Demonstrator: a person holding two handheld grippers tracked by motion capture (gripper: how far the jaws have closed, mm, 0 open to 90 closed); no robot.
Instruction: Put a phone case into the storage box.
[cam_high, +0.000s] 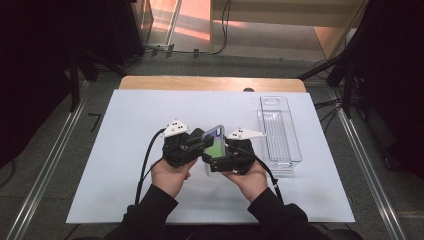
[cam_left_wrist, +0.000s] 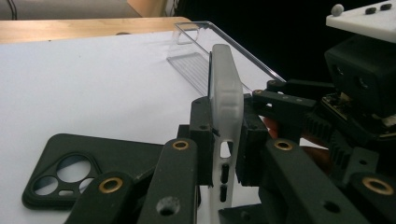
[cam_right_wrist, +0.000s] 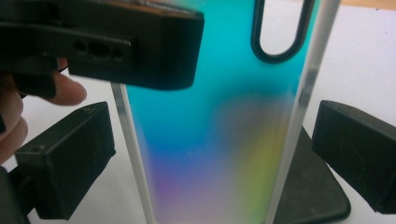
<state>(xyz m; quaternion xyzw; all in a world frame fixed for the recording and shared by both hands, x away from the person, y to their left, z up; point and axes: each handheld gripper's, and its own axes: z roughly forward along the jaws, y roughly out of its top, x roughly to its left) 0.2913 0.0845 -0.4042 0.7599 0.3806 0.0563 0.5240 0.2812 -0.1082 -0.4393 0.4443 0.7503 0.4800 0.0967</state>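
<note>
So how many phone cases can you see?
2. A frosted, rainbow-backed plastic phone case stands upright, clamped in the left gripper. A black rubbery phone case with camera holes lies flat on the white table beneath.

Frosted, translucent plastic on the phone case (cam_left_wrist: 226, 100), its back (cam_right_wrist: 219, 121) a smooth iridescent sheen of teal, purple and yellow-green. Beneath it, a matt black case (cam_left_wrist: 88, 170), rubbery-looking. Beyond that, a clear glossy plastic bin (cam_high: 279, 132) with a ribbed floor. Matt white sheet (cam_high: 130, 120) over a wooden table (cam_high: 210, 83). Gripper jaws are matt black plastic, brass-coloured pivots.
</note>
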